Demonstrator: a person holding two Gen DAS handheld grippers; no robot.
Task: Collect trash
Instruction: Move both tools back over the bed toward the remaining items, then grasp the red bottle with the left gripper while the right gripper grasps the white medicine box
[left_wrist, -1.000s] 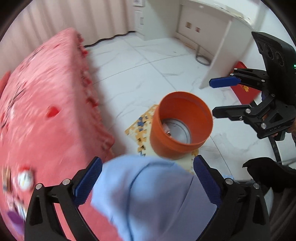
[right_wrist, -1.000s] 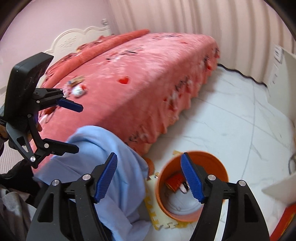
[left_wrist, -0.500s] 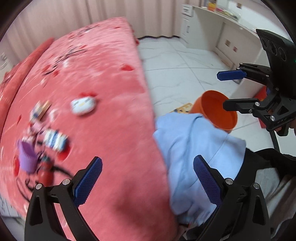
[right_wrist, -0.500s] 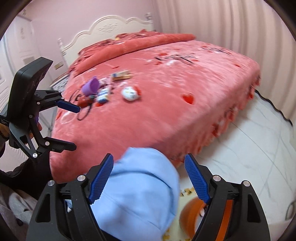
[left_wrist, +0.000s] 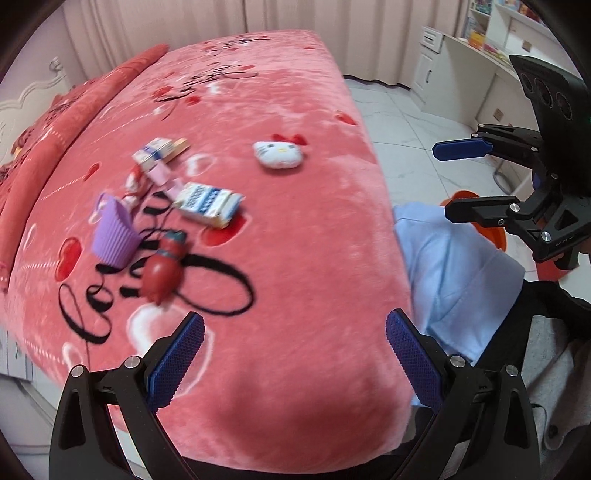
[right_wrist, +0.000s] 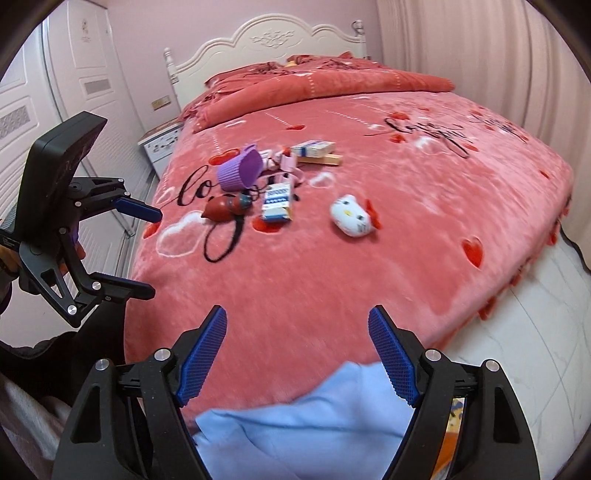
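Pink bedspread (left_wrist: 295, 258) under both our grippers, jaws spread, gripping nothing.
We see left gripper (left_wrist: 295, 354) and right gripper (right_wrist: 297, 350) over the near edge; farther on lie red wrapper (left_wrist: 162, 273), blue-white carton (left_wrist: 208, 203), purple cup (right_wrist: 240, 171), cat plush (right_wrist: 352, 218).

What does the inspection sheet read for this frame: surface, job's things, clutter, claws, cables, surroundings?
Surface: red plush bedspread, heart and script print.
Job's things: blue-white carton, small boxes, red sachet, grouped mid-bed; orange bin on floor, mostly hidden.
Clutter: purple ribbed cup, Hello Kitty plush.
Claws: left claw open, empty; right claw open, empty.
Cables: nothing seen.
Surroundings: white headboard, curtains, desk.
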